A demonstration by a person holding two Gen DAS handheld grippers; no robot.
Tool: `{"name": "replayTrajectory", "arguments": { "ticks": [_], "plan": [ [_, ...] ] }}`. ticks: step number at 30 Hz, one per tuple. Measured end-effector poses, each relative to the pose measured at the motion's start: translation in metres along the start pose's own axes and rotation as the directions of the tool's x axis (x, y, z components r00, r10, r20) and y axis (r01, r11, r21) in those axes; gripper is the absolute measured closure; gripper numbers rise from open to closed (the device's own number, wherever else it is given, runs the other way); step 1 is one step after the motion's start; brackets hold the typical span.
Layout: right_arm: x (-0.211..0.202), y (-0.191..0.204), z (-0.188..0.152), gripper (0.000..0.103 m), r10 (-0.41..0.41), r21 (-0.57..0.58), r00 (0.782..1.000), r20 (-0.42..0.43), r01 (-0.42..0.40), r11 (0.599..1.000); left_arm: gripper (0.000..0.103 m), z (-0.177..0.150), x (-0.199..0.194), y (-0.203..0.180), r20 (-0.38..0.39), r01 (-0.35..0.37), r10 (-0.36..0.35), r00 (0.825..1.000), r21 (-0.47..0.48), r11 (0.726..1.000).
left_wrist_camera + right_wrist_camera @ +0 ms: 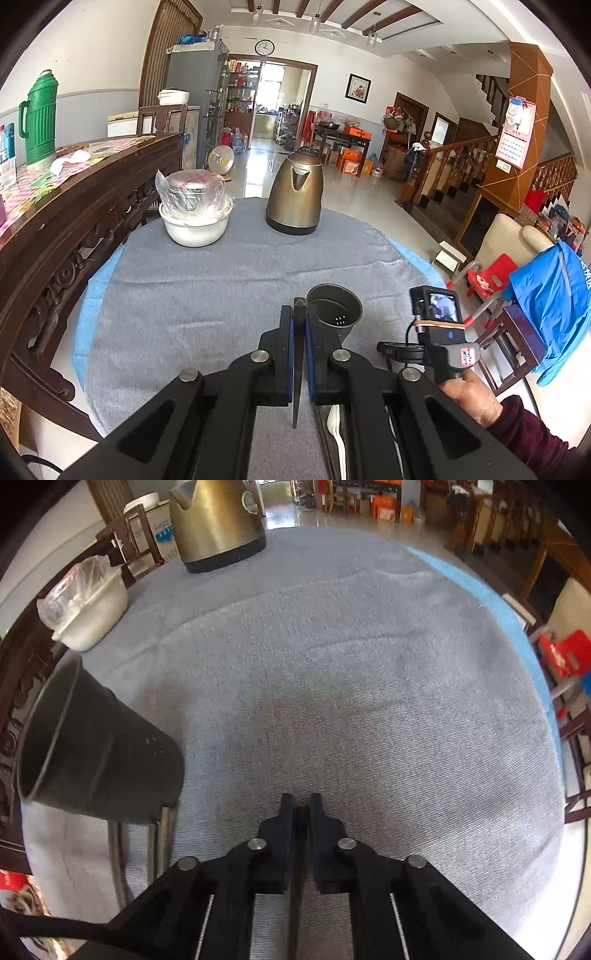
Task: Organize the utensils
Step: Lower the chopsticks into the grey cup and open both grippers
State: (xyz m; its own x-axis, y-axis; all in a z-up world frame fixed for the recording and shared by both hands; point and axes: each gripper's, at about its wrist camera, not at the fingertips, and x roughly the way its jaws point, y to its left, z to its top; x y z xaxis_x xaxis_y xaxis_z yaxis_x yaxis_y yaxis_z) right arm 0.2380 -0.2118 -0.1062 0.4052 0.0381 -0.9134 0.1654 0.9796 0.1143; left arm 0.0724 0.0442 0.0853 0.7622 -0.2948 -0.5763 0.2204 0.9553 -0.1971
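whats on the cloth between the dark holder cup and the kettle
Nothing: in the left wrist view, only bare grey tablecloth lies between the dark metal utensil holder cup and the brass-coloured electric kettle.

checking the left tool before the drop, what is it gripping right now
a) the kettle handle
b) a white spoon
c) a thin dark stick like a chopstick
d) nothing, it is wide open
c: in the left wrist view the left tool is closed on a thin dark chopstick, whose tip pokes out beside the dark utensil cup.
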Motion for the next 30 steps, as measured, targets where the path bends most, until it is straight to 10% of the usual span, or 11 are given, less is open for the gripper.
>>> {"name": "replayTrajectory", "arguments": {
  "ticks": [10, 20, 30],
  "plan": [
    [-0.104, -0.010, -0.001, 0.096, 0.174, 0.010, 0.933, 0.315, -0.187, 0.982, 0.097, 0.004, -0.004, 0.005, 0.016, 0.005, -0.005, 1.000, -0.021, 1.000],
    [-0.199, 0.007, 0.002, 0.096, 0.274, -0.011, 0.735, 0.620, -0.342, 0.940, 0.097, 0.031, -0.022, 0.000, 0.103, 0.057, -0.054, 0.993, -0.029, 0.998],
    [-0.253, 0.030, 0.029, 0.096, 0.281, -0.038, 0.596, 0.752, -0.386, 0.922, 0.097, 0.083, -0.022, -0.009, 0.236, 0.093, -0.082, 0.968, -0.034, 0.995]
  ]
}}
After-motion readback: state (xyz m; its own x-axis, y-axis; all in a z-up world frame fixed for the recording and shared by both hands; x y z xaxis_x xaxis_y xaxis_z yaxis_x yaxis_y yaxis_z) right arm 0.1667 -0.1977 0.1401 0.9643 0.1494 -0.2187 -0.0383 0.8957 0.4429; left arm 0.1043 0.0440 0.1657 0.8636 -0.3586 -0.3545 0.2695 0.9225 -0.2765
